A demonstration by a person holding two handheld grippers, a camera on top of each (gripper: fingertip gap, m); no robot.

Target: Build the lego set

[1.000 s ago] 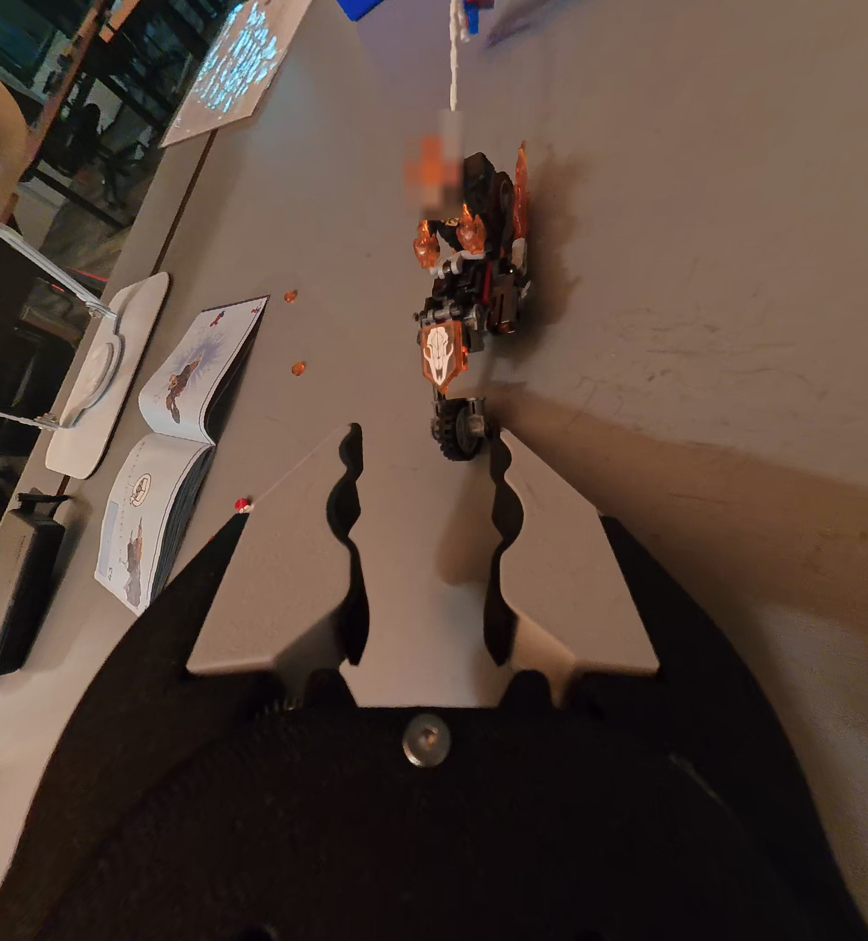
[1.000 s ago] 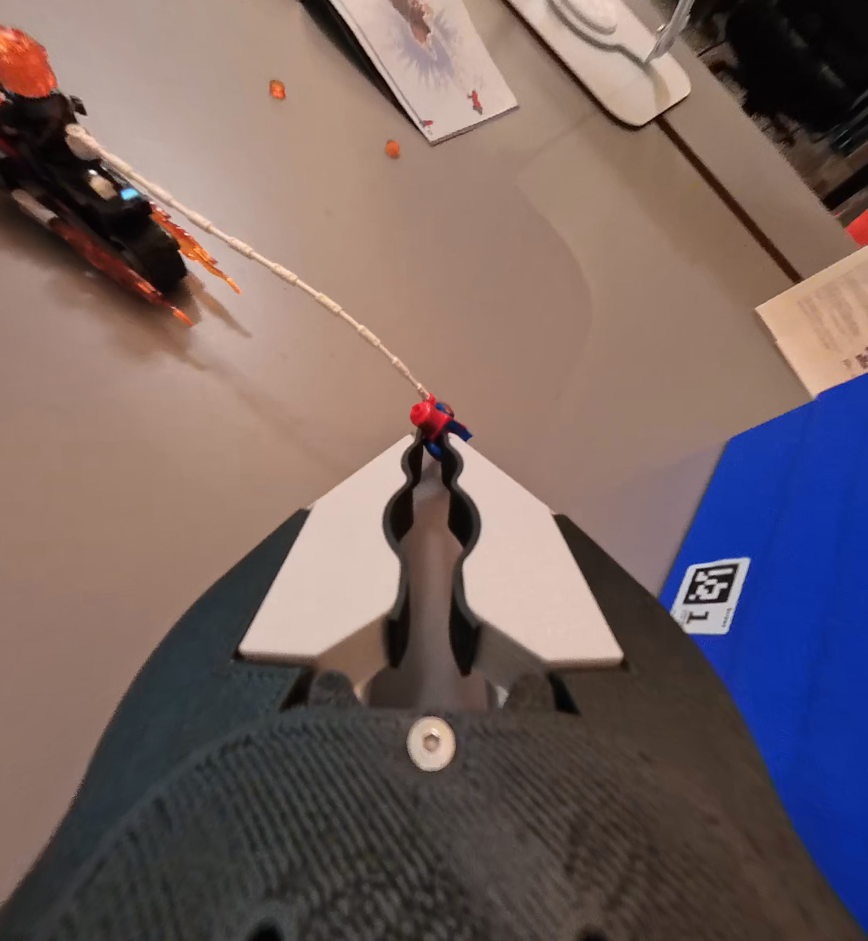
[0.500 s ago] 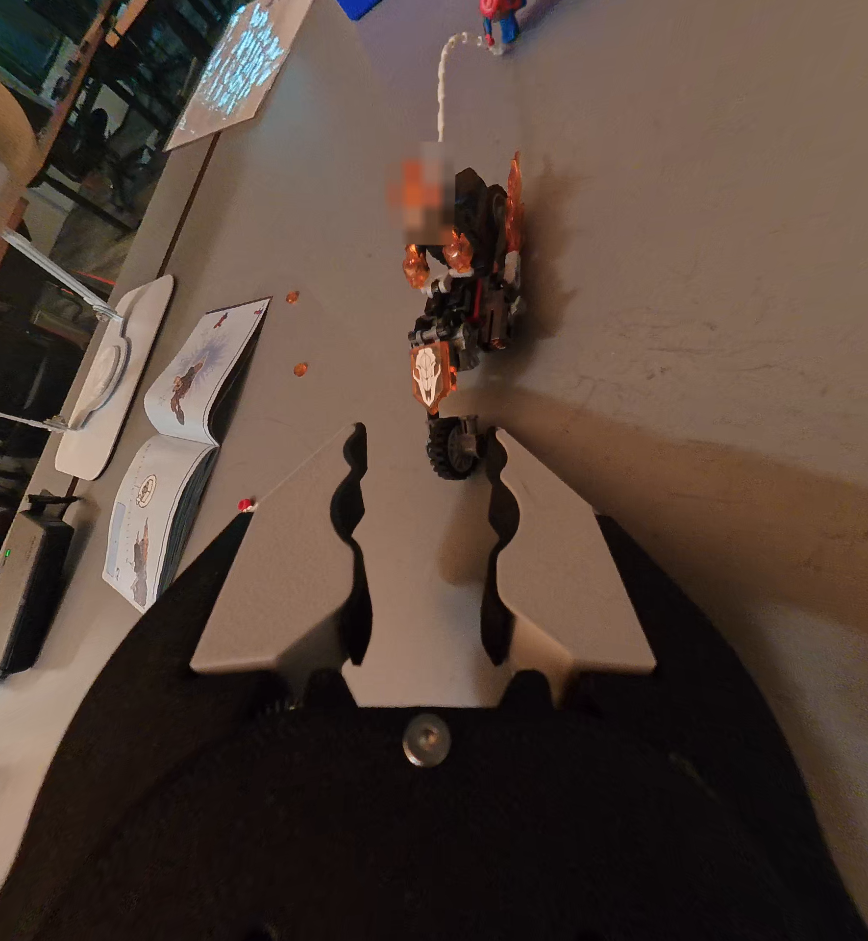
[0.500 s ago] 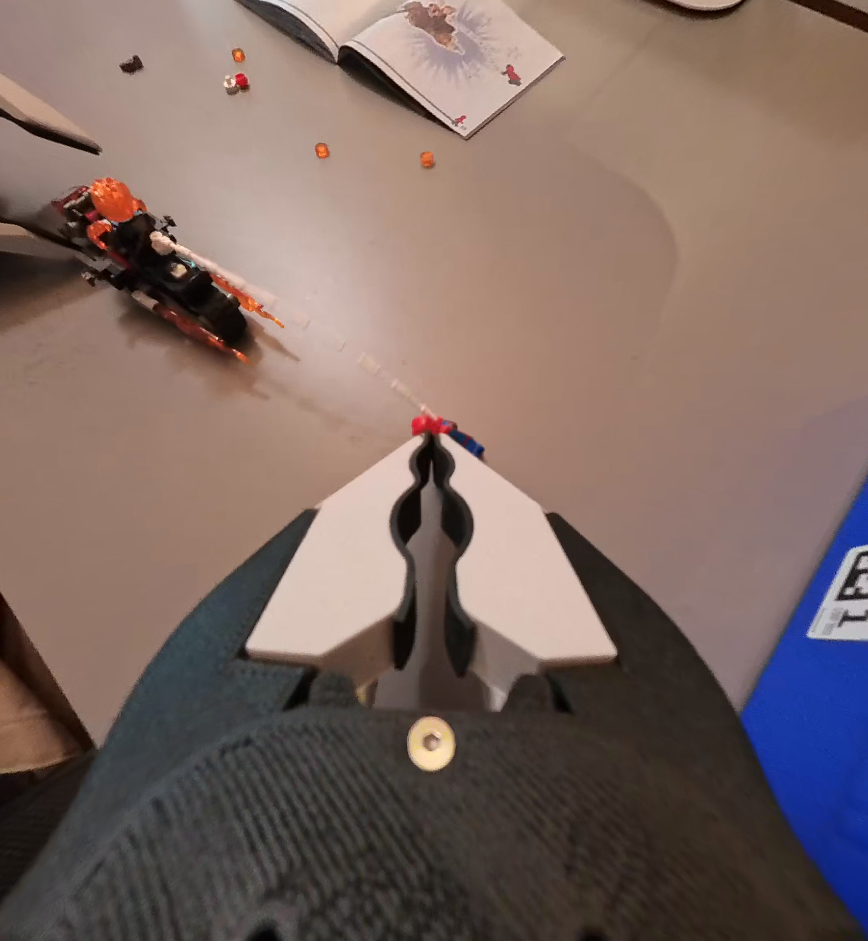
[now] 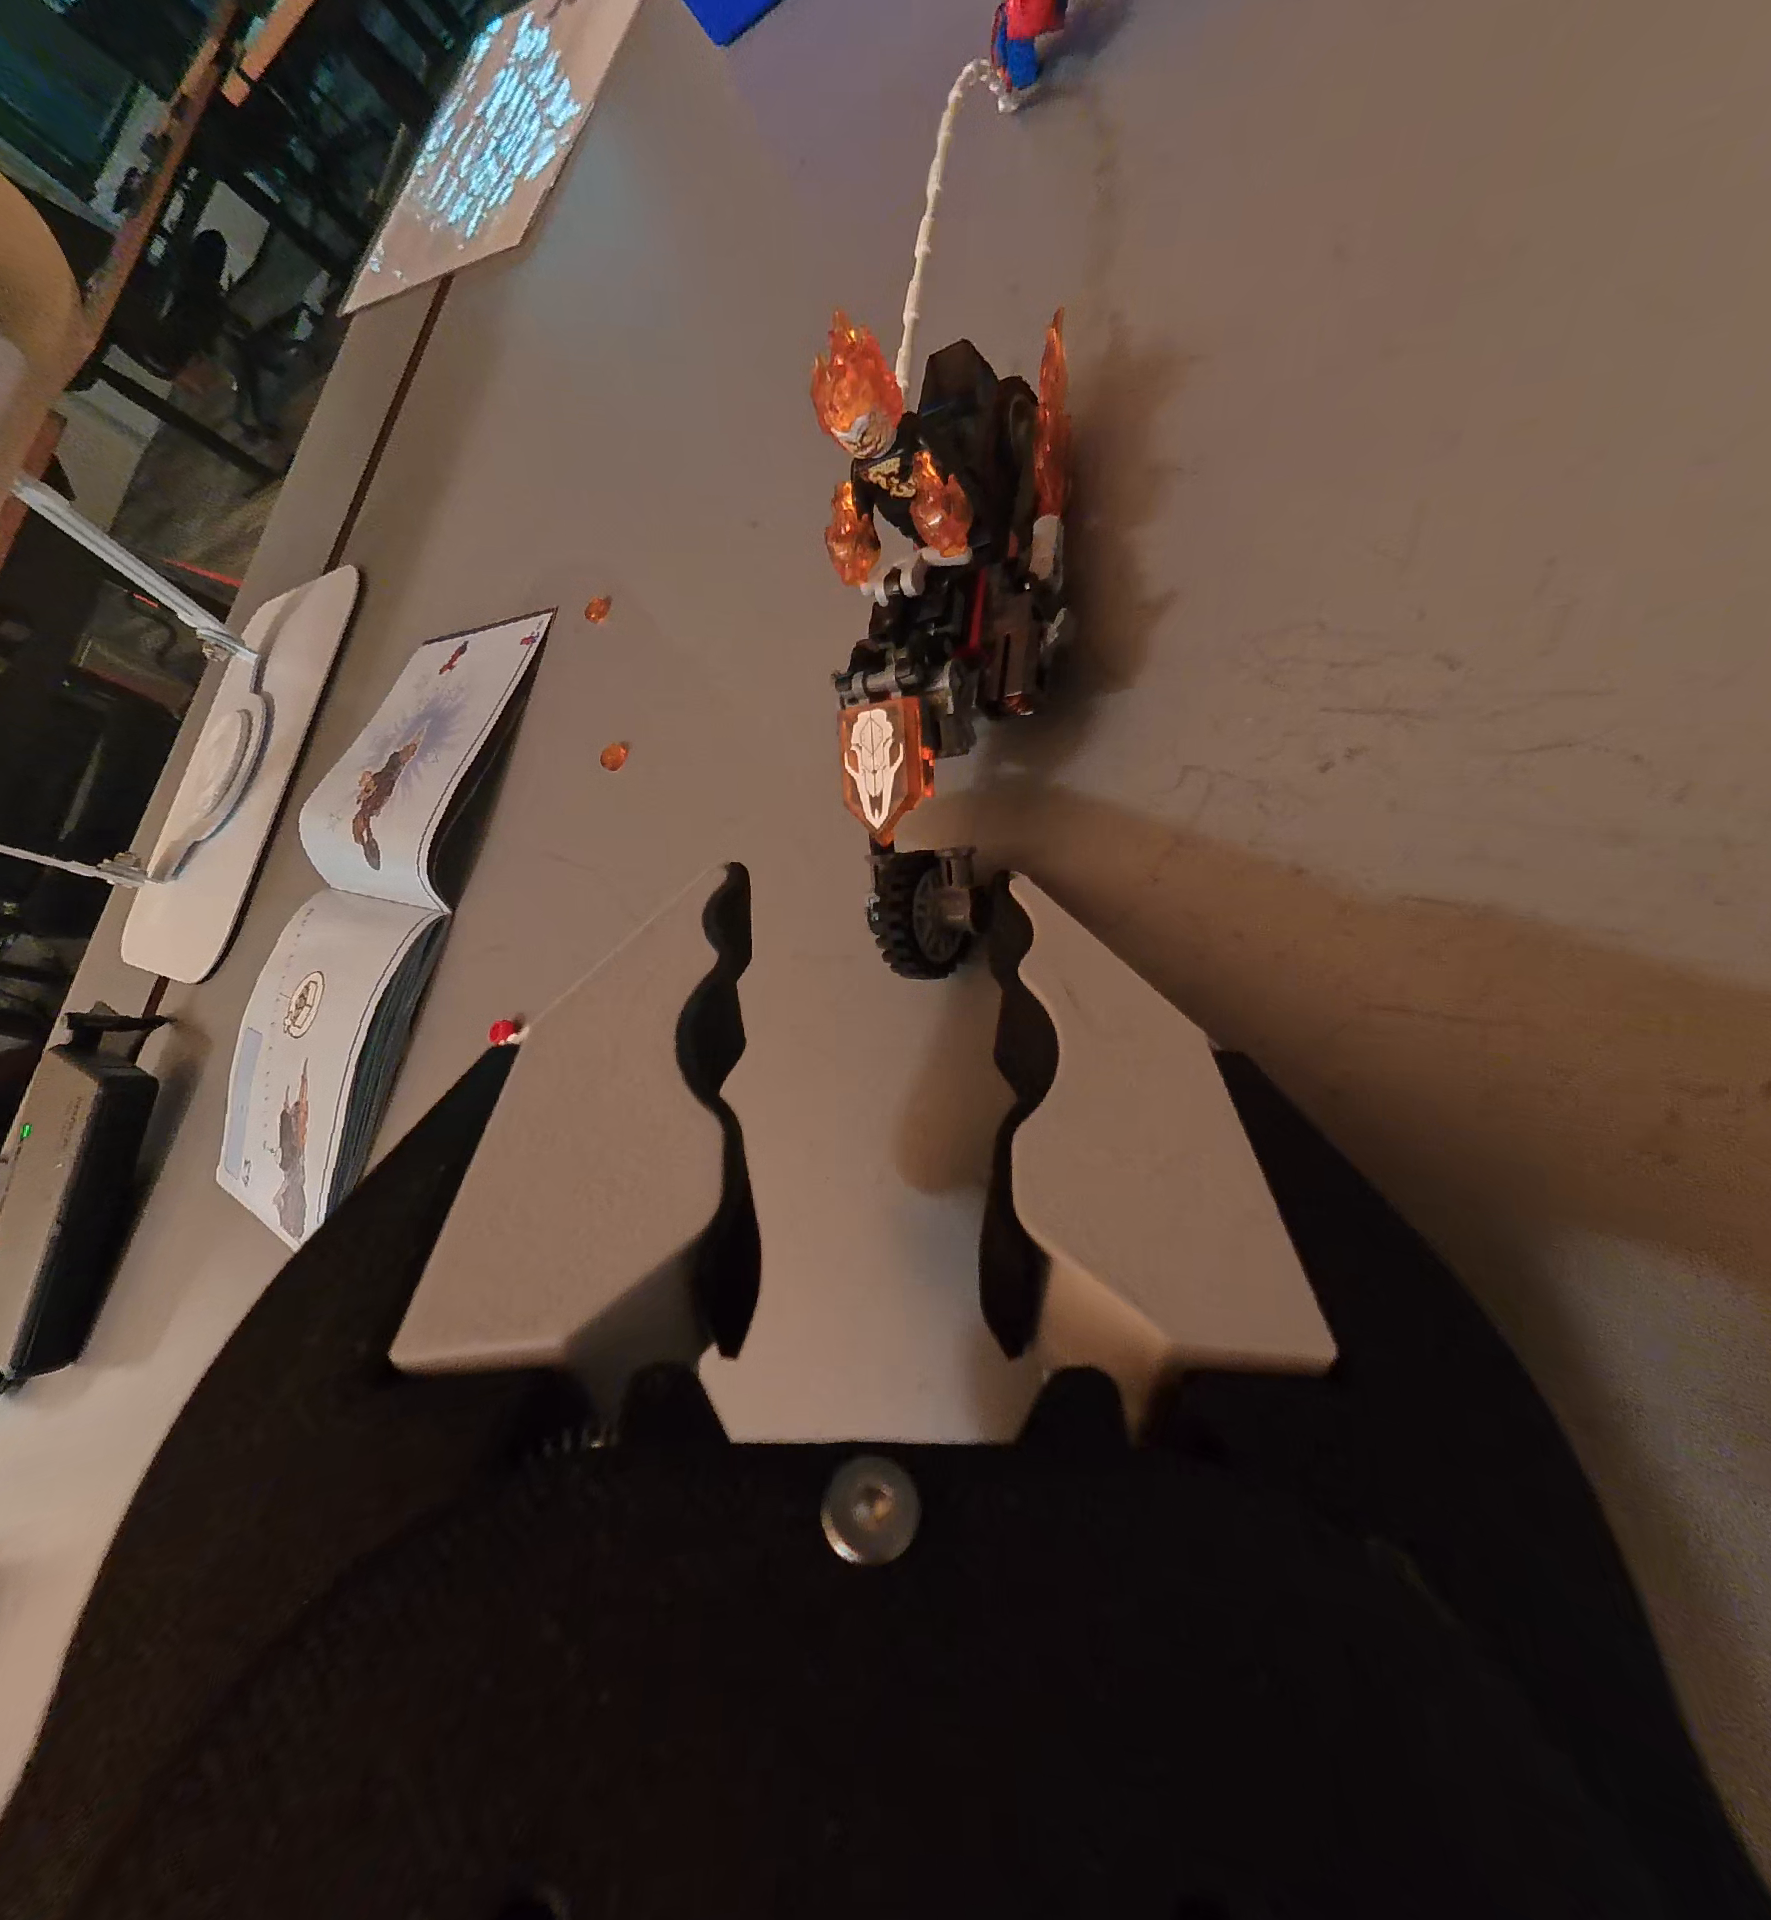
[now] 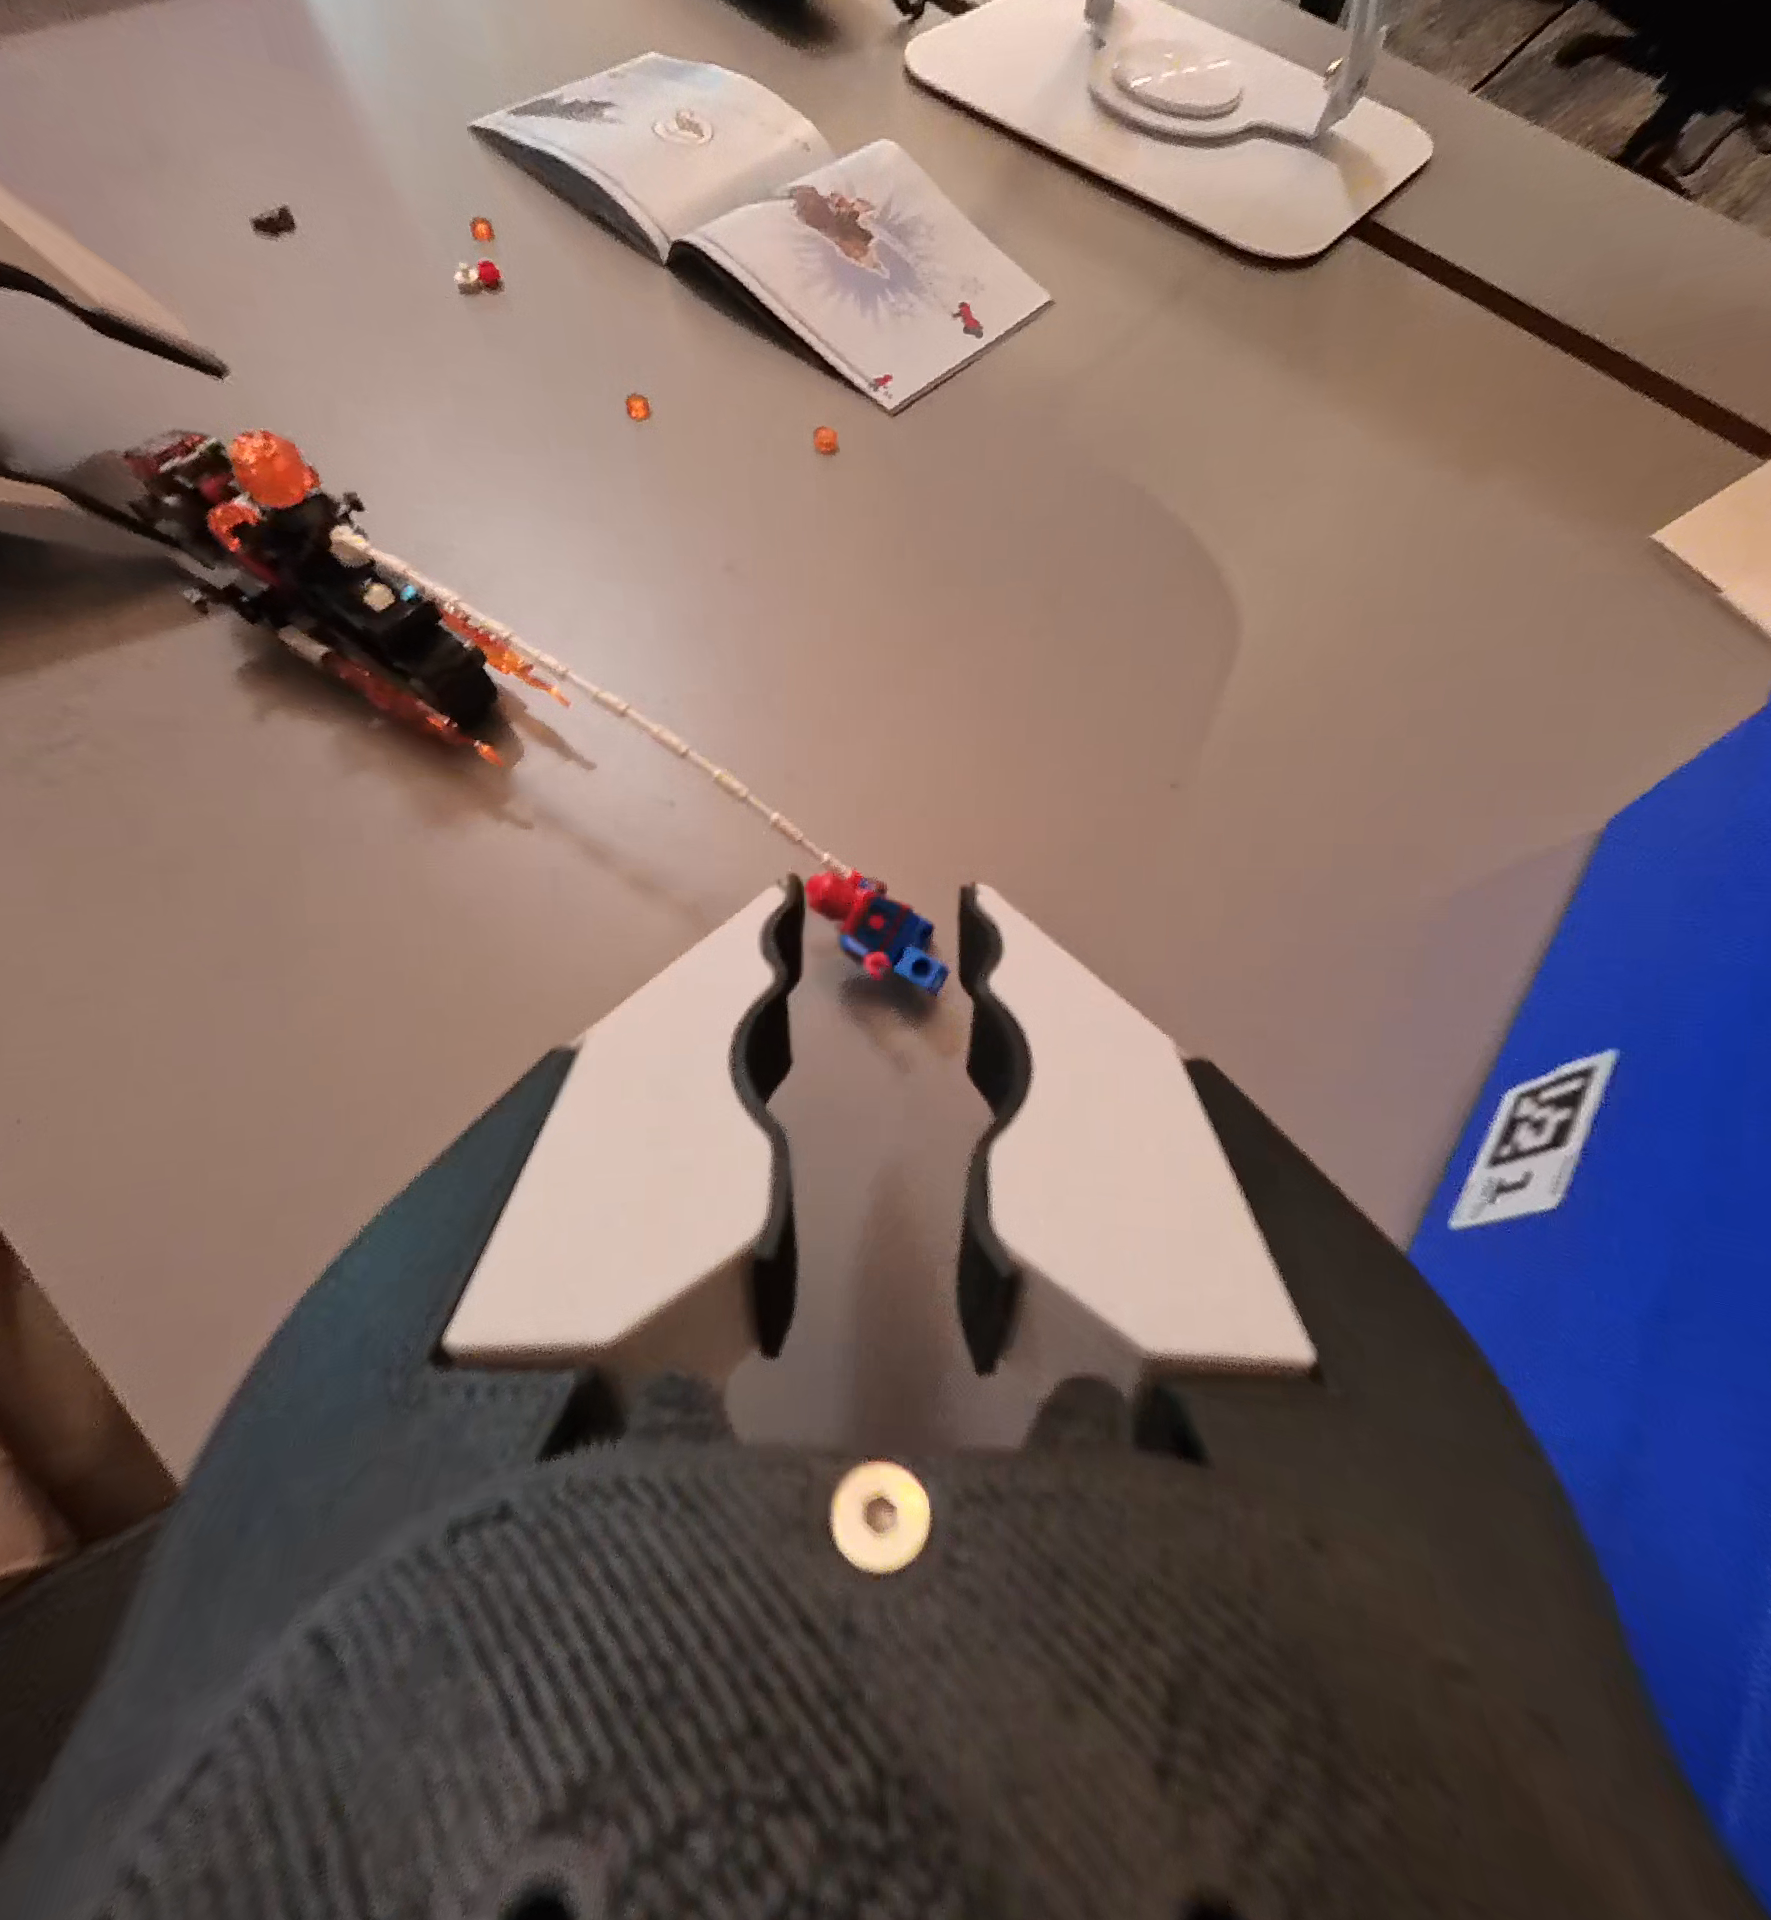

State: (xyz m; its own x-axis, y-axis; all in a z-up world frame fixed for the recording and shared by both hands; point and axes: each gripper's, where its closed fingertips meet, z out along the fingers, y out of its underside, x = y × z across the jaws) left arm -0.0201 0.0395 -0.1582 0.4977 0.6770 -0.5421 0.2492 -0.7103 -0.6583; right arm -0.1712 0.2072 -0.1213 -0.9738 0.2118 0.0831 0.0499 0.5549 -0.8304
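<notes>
Plainly, both grippers stood spread and empty. The right gripper (image 6: 876,914) hung low over the table (image 6: 964,644), and the red and blue minifigure (image 6: 879,927) lay on its side just ahead of the tips, between the 2 fingers (image 6: 652,1122) but touching neither as far as could be seen. From its hand a thin white web string (image 6: 652,727) ran away to the left toward the black and orange motorcycle (image 6: 330,603), which stood well off with its flame-headed rider (image 5: 865,416) seated on it. The left gripper (image 5: 870,894) faced the bike's front wheel (image 5: 925,912), which sat just inside the right fingertip; contact could not be told. The minifigure looked very light, hard and smooth, likely to skid or pop out of a loose pinch, so the torso seemed the best place to take it, square across the sides. The string looked slender and bendy, and a pull on it could well unclip it. The bike's flame pieces seemed fragile; its dark body was the sounder hold. An open instruction booklet (image 6: 787,229) and a few loose orange studs (image 6: 638,407) lay farther beyond the right gripper.
</notes>
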